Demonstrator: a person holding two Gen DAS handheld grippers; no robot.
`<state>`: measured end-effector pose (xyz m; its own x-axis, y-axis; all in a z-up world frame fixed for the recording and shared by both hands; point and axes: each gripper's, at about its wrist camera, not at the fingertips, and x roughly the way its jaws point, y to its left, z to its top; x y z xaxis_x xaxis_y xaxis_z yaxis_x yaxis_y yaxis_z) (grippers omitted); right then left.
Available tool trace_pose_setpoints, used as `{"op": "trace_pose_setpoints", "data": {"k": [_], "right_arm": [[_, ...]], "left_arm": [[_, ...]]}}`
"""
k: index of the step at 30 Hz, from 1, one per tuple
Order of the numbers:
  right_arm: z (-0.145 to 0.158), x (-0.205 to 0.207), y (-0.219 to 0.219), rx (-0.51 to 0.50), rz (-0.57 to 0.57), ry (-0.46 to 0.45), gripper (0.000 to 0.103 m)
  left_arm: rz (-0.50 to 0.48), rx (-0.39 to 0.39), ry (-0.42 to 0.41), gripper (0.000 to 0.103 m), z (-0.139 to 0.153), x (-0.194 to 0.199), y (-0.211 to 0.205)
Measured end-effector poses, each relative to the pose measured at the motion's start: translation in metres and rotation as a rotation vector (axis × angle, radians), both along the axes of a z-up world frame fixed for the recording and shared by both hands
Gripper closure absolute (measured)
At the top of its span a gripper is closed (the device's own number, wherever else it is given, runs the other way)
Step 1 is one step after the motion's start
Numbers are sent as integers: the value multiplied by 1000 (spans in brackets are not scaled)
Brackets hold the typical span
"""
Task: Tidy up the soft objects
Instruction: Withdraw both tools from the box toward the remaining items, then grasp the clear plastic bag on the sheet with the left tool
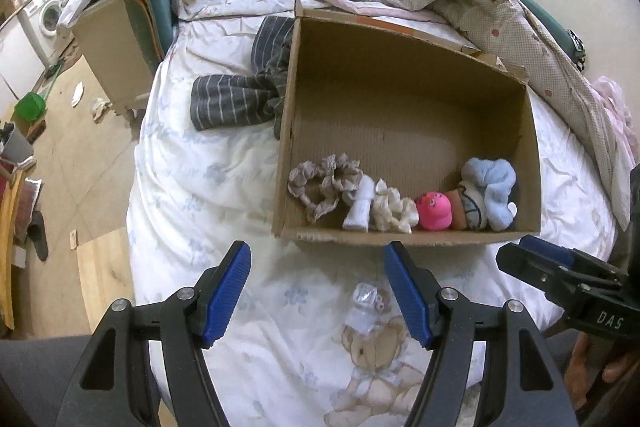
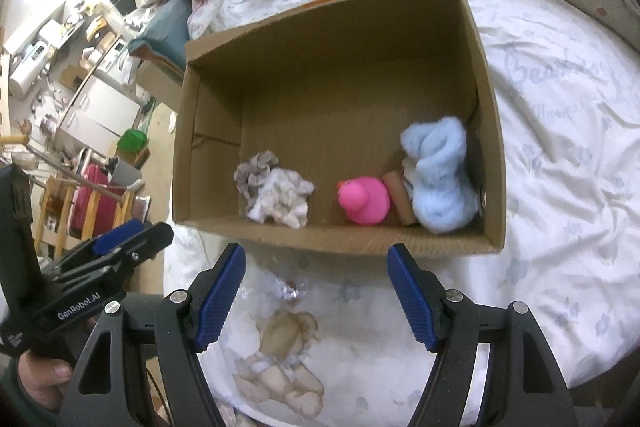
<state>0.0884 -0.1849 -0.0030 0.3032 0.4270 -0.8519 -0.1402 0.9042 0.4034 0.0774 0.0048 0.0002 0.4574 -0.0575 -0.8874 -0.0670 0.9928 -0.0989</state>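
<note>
Both tools hang over the near edge of the bed, tilted down at the quilt. The left gripper point(image 1: 318, 293) has its blue fingers point(image 1: 226, 291) spread with nothing between them, and the right gripper point(image 2: 316, 293) is just the same, released and empty; I'd guess they are held back here, clear of the box, between picks.

Just beyond them the cardboard box point(image 1: 286, 131) sits open on the white quilt point(image 1: 208, 163), so soft things can drop straight in. They lie in a row against its near wall: a beige scrunchie point(image 1: 320, 187), a rolled white sock point(image 1: 358, 207), a cream frilly scrunchie point(image 1: 392, 211), a pink duck toy point(image 2: 364, 201), then a fluffy pale-blue bundle point(image 2: 438, 167).

Farther left, a grey striped garment point(image 1: 236, 103) lies outside, touching the box wall, probably next to go in.
</note>
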Motion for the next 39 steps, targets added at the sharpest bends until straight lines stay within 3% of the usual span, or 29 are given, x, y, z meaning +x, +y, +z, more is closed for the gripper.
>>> {"op": "trace_pose_setpoints", "data": {"k": [12,18,24,32,35,38,39], "right_arm": [[-15,-36,-7,44,-40,71,26],[-22,-39,-17,4,-47,88,26],[-28,-38,-31,8,-84,113,26],[-32,-37,-35,12,-100,129,26],[-35,-36,-33,1,-93,134,26],[-38,-34,-31,-6,-90,142,26],[-39,-33,-30,-8,-89,145,26]], "left_arm": [[76,2,73,37,-22,-26,10],[34,0,137,37,-44,-23,0],[-20,-89,216,37,-74,-11,-20],[-112,-33,278,38,-115,9,-56],[-128,-13,307,49,-129,13,-62],[-134,10,287,70,-129,15,-63],[-130,0,287,83,-128,15,-62]]}}
